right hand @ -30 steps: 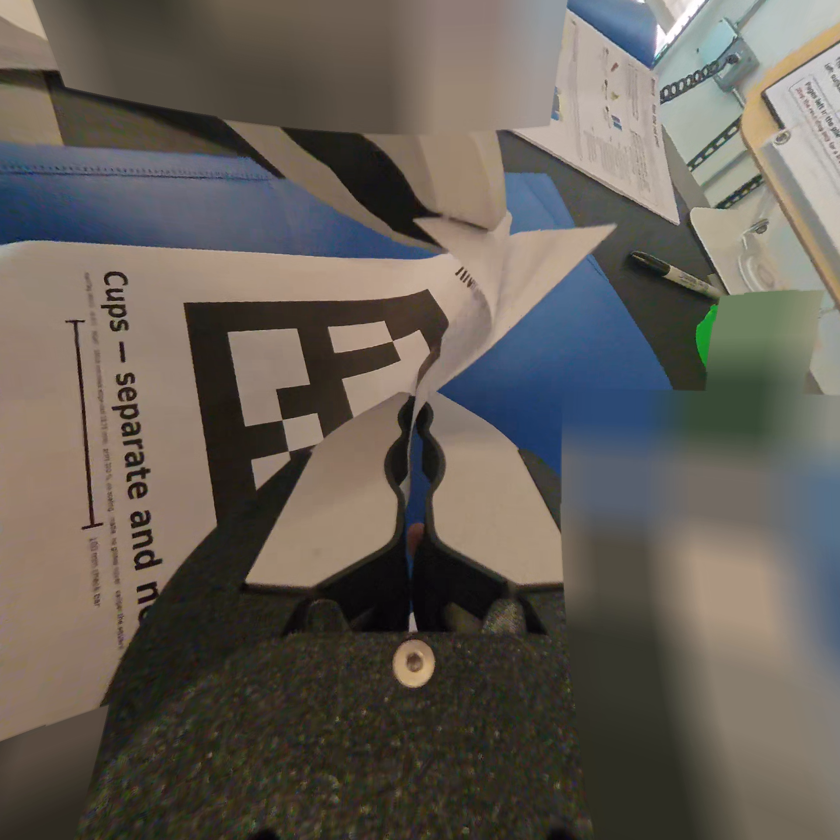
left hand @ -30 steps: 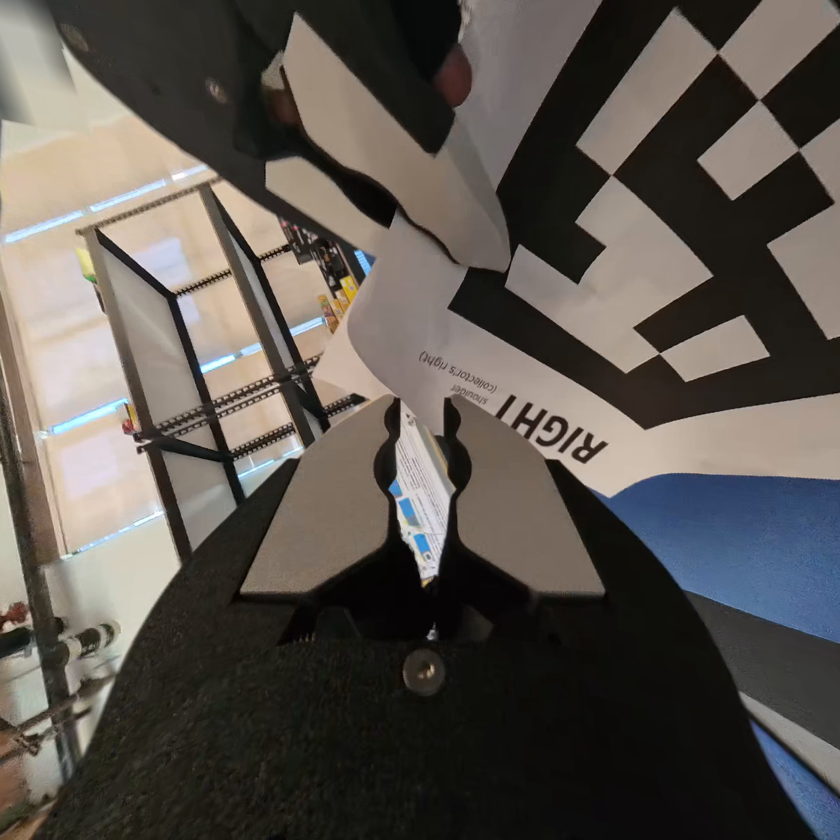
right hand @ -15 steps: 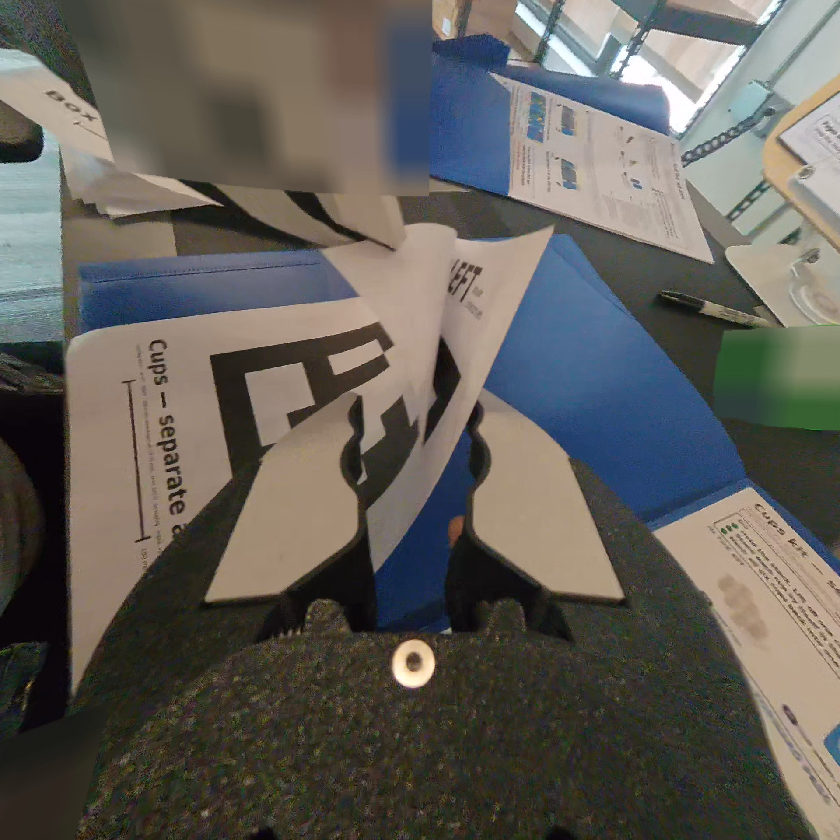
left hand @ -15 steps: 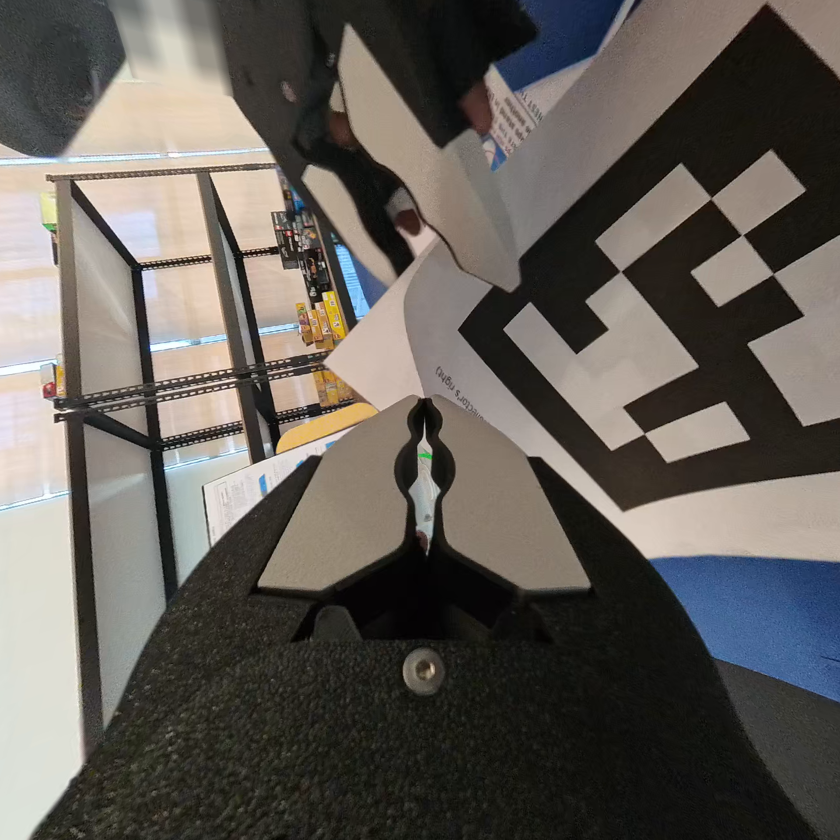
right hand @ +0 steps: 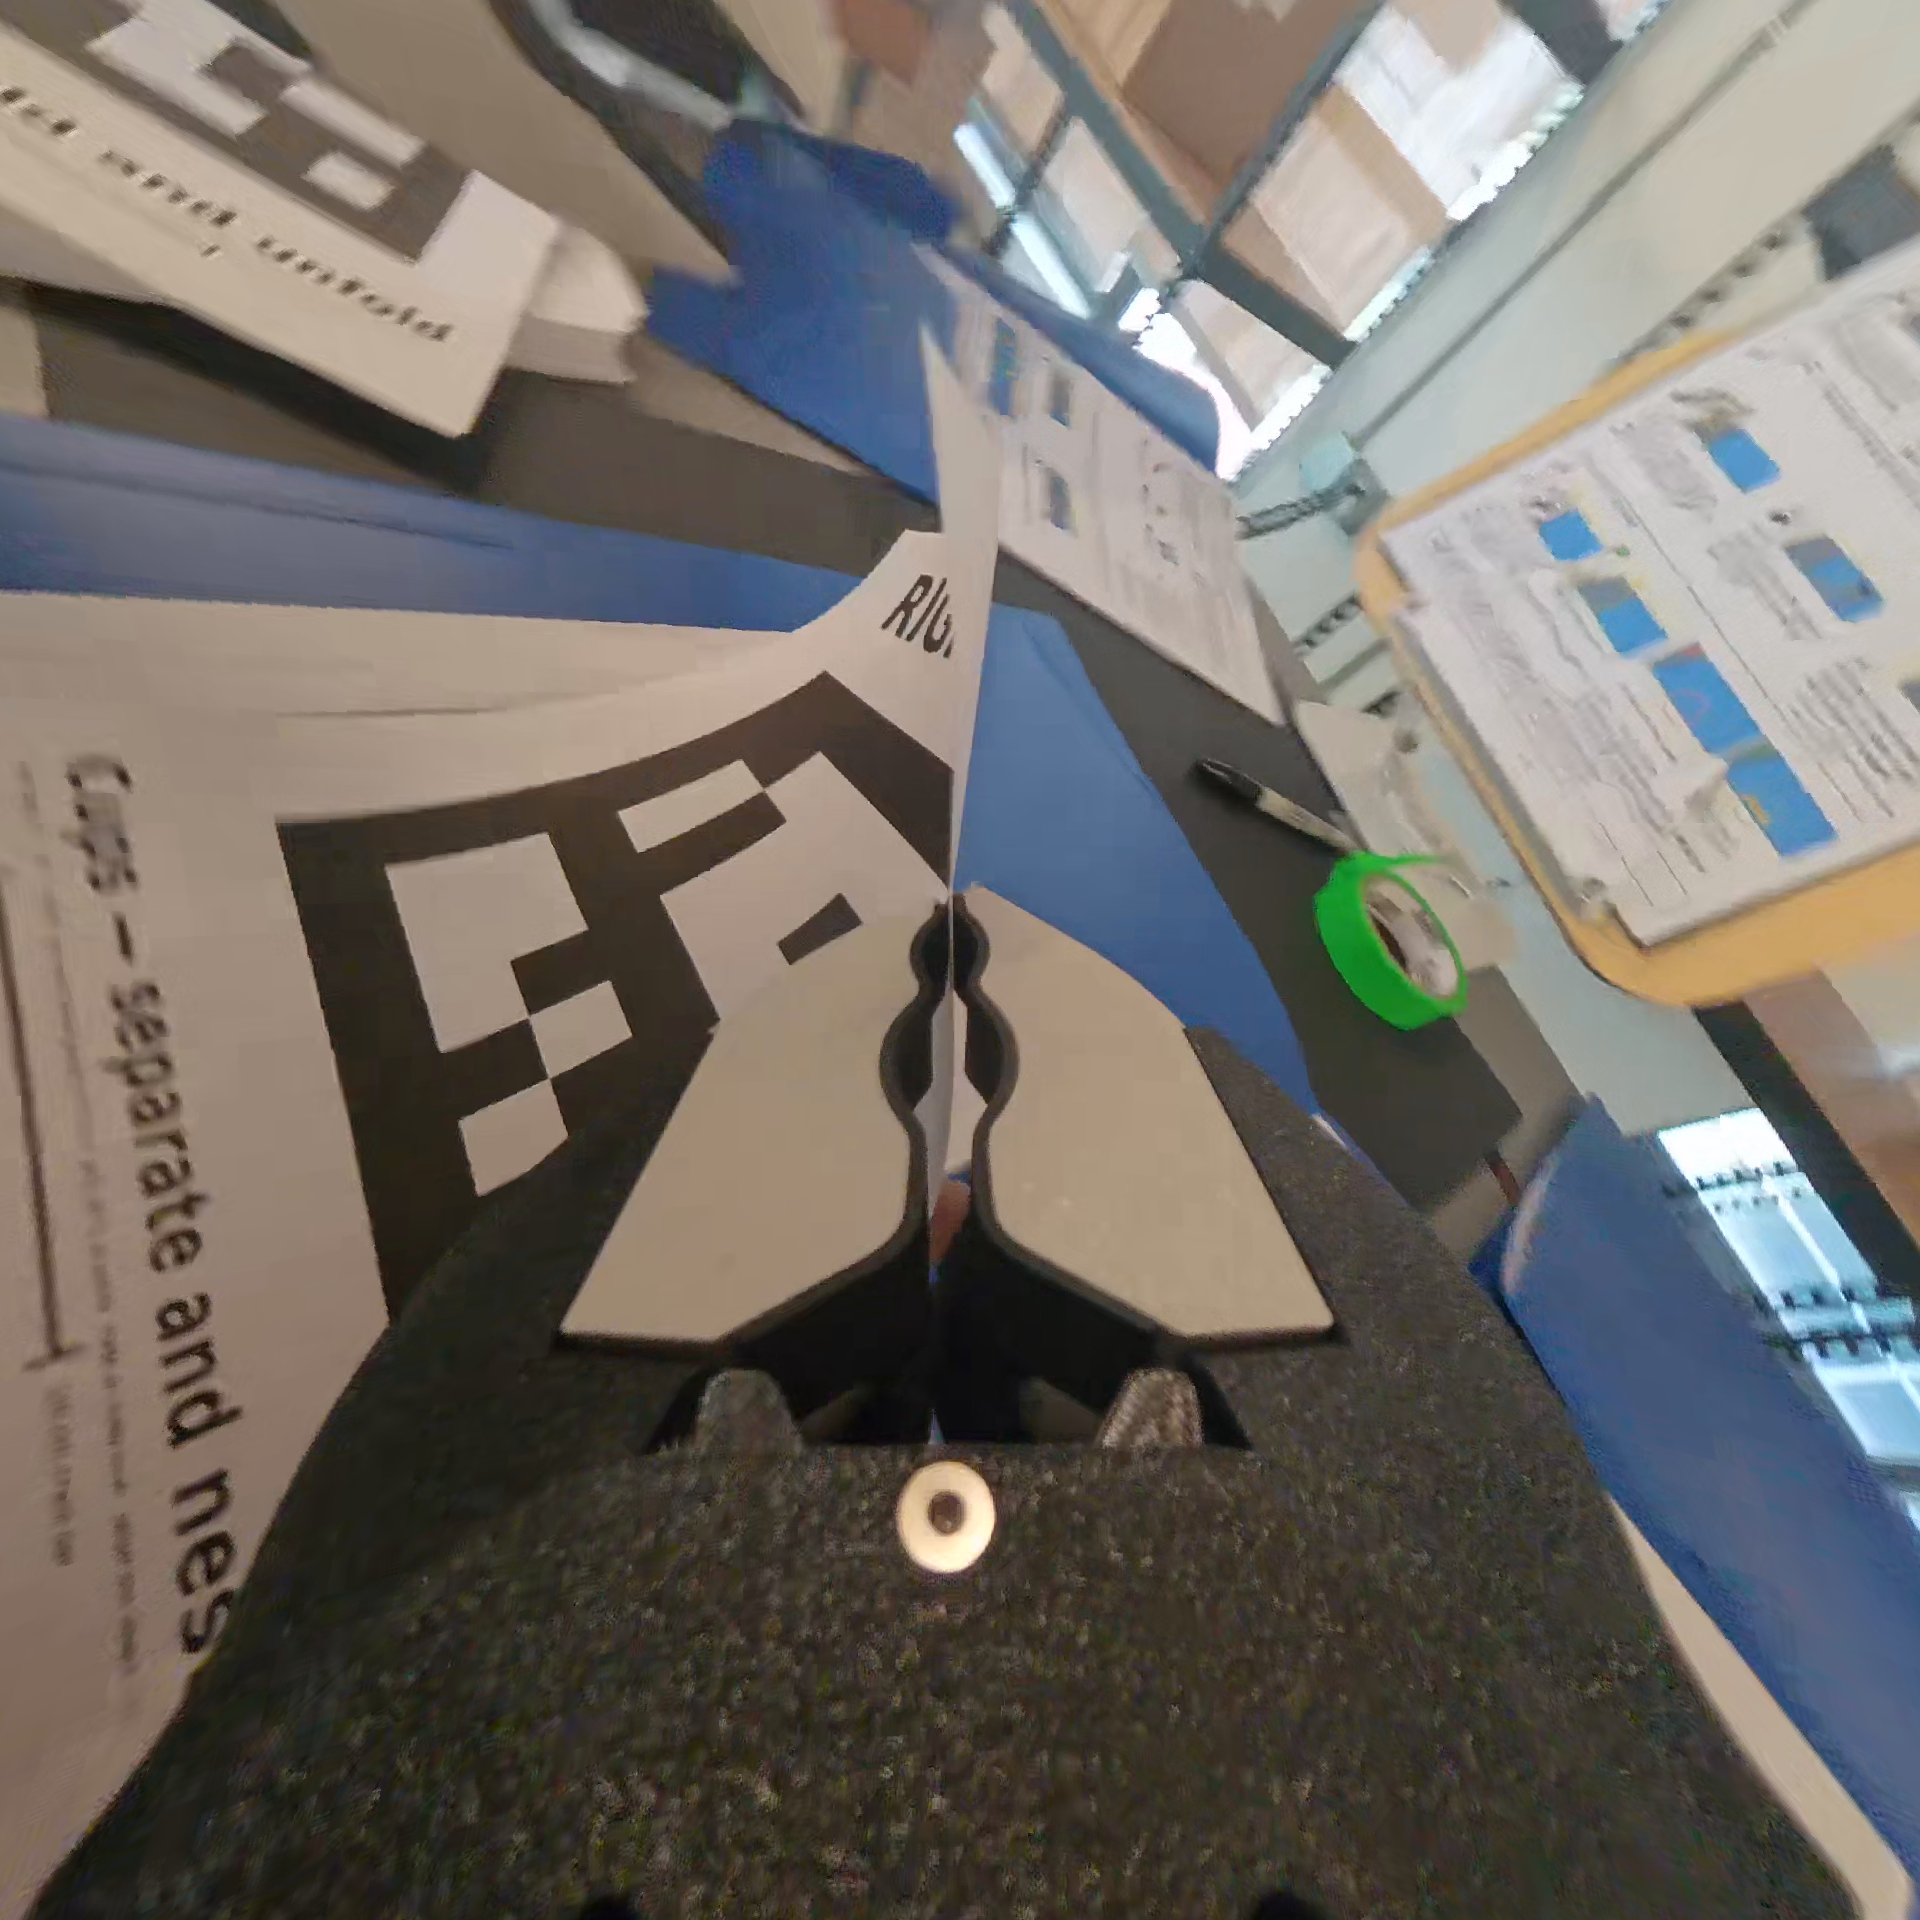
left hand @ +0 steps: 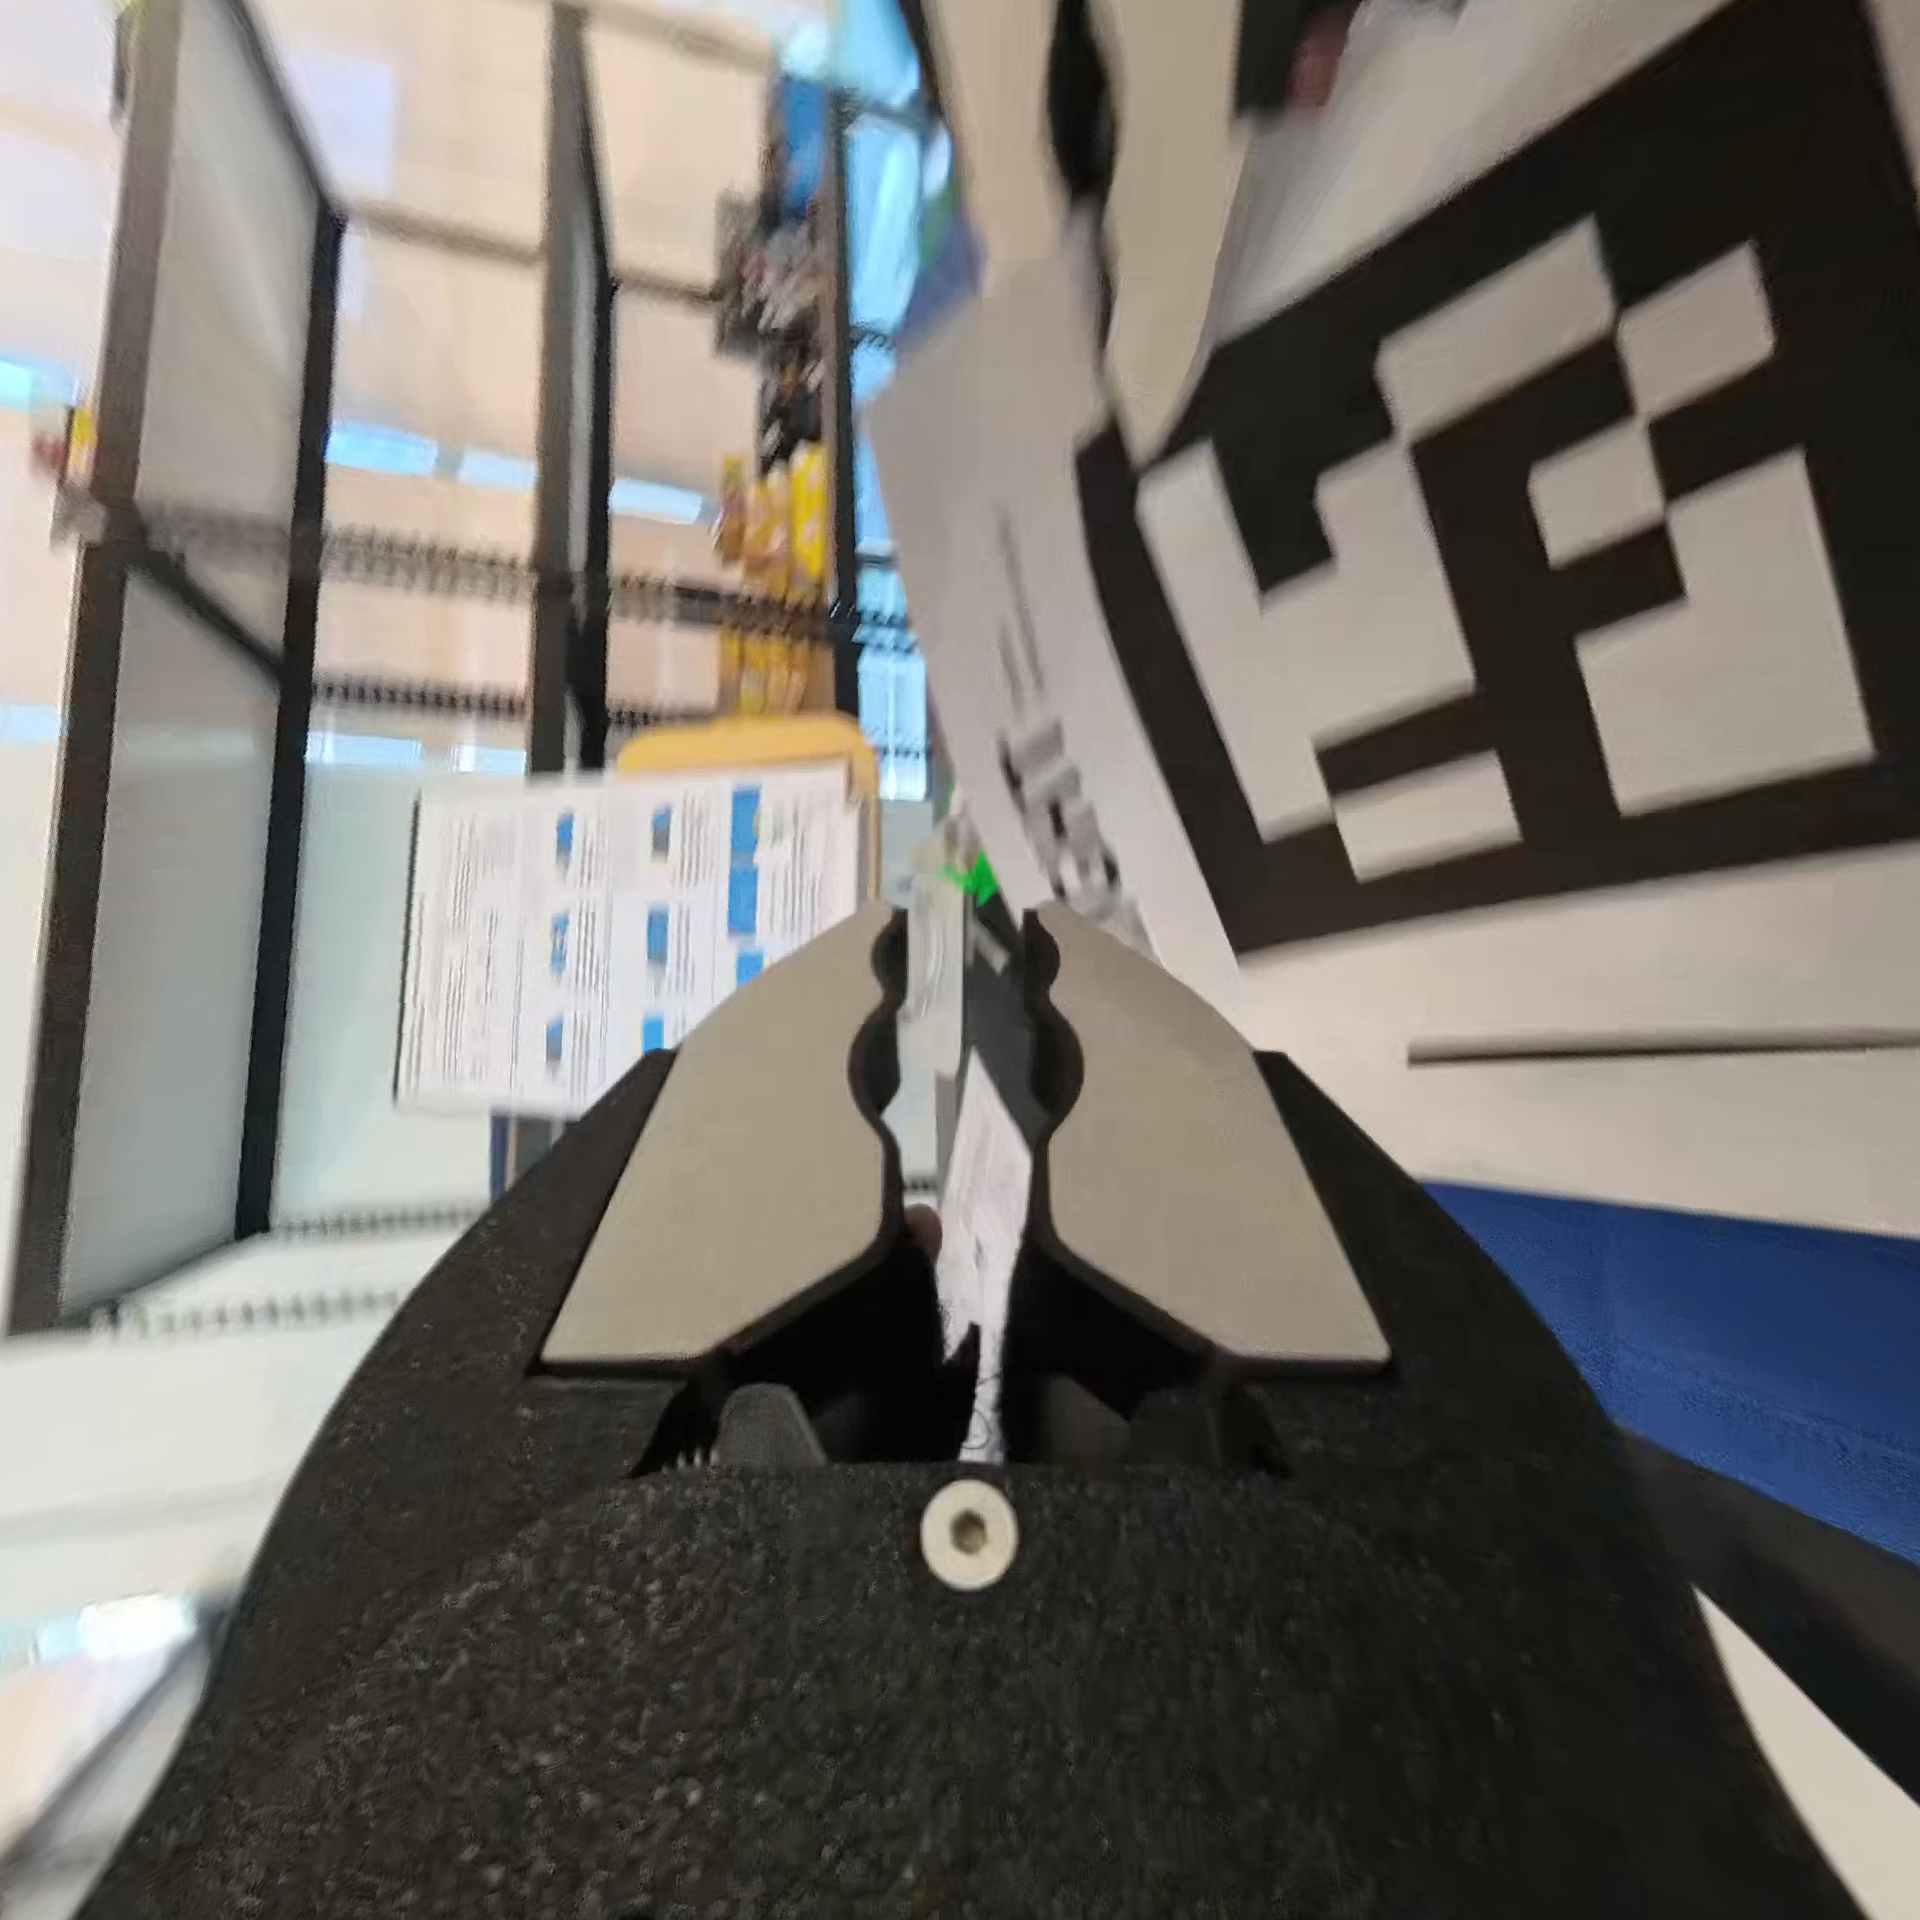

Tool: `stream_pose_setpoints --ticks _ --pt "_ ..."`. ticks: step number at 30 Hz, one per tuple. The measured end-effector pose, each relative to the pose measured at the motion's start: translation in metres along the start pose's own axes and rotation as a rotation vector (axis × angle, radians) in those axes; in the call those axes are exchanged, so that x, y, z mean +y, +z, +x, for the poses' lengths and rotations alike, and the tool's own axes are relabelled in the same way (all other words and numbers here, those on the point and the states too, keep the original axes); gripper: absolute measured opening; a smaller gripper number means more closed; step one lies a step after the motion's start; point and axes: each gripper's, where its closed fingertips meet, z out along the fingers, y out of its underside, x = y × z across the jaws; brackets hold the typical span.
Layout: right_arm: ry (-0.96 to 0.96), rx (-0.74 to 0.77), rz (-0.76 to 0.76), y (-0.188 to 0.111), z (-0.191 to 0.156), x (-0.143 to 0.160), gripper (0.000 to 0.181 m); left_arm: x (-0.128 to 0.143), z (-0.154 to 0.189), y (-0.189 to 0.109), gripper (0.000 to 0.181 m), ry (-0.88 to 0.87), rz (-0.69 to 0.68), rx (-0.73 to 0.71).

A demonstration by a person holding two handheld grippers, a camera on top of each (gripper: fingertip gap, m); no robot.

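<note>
The dark bench carries blue folders, and across them lies a white sheet printed with a black square marker, flat at the left and curling up to a standing edge at the middle of the right wrist view. The right tool is clenched on that raised edge, its fingers pressed together with the paper running up between them, long edge pointing up and away. The left tool has its fingers parted by a narrow gap with nothing gripped; the marker sheet rises just beside it on its right, blurred. A clipboard of printed pages leans at the right, a green tape roll below it, a black marker pen near that.
</note>
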Motion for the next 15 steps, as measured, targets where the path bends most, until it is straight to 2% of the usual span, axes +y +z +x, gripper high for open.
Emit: stream_pose_setpoints --ticks 1,3,5,7,9,12,15 --pt "0.046 0.032 0.014 -0.013 0.017 -0.001 0.000 0.016 -0.009 -0.012 0.023 -0.087 -0.036 -0.040" --pt "0.174 0.064 0.043 -0.044 0.046 -0.002 0.000 0.052 -0.015 -0.038 0.024 -0.306 -0.109 -0.065" --pt "0.284 0.083 0.070 -0.076 0.069 -0.003 0.000 0.084 -0.004 -0.063 0.034 -0.560 -0.182 -0.028" --pt "0.348 0.110 0.080 -0.104 0.088 -0.006 0.000 0.095 0.015 -0.082 0.044 -0.823 -0.174 0.036" --pt "0.363 0.113 0.070 -0.123 0.094 -0.014 0.000 0.087 0.033 -0.093 0.051 -1.022 -0.091 0.098" --pt "0.364 0.075 0.081 -0.134 0.086 -0.039 0.000 0.065 0.062 -0.099 0.055 -1.222 -0.023 0.222" --pt "0.468 -0.045 0.161 -0.133 0.068 -0.079 0.000 0.033 0.100 -0.097 0.061 -1.409 -0.020 0.481"
